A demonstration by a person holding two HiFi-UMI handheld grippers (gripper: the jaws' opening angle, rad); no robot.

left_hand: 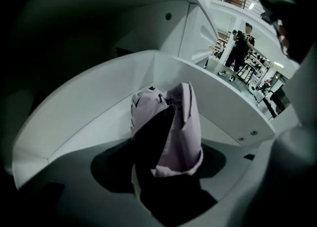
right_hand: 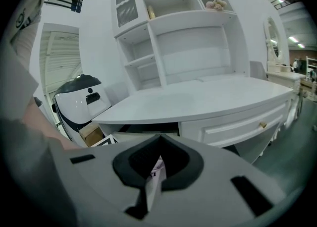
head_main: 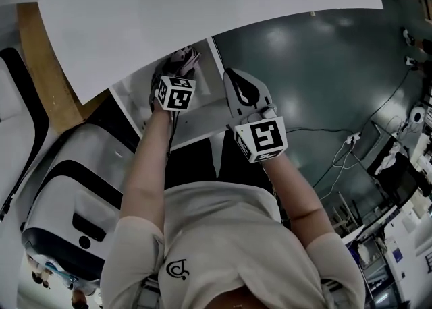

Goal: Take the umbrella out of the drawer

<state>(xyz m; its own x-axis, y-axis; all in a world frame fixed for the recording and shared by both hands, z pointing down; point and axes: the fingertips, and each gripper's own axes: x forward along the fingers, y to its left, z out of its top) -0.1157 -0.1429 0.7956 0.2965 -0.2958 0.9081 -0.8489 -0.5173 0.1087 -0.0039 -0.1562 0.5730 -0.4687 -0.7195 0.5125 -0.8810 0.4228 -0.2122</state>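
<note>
A folded lilac umbrella (left_hand: 184, 122) stands in the open white drawer (left_hand: 74, 122) under the desk top (head_main: 202, 4). My left gripper (left_hand: 163, 171) reaches steeply down into the drawer, and its jaws are shut around the umbrella's lower end. A dark part hides the umbrella's near side. In the head view the umbrella (head_main: 187, 58) pokes out beyond the left gripper (head_main: 174, 68) inside the drawer (head_main: 202, 115). My right gripper (head_main: 243, 90) hovers just right of the drawer, shut with nothing held; in its own view the right gripper's (right_hand: 153, 171) jaws meet in front of the desk (right_hand: 198, 99).
A white and black machine (head_main: 74, 200) stands to the left of the desk. Cables (head_main: 337, 146) trail over the dark floor at the right. A shelf unit (right_hand: 173, 37) sits on the desk, and a shut drawer with a brass knob (right_hand: 262, 124) is to the right. A person (left_hand: 240, 47) stands far off.
</note>
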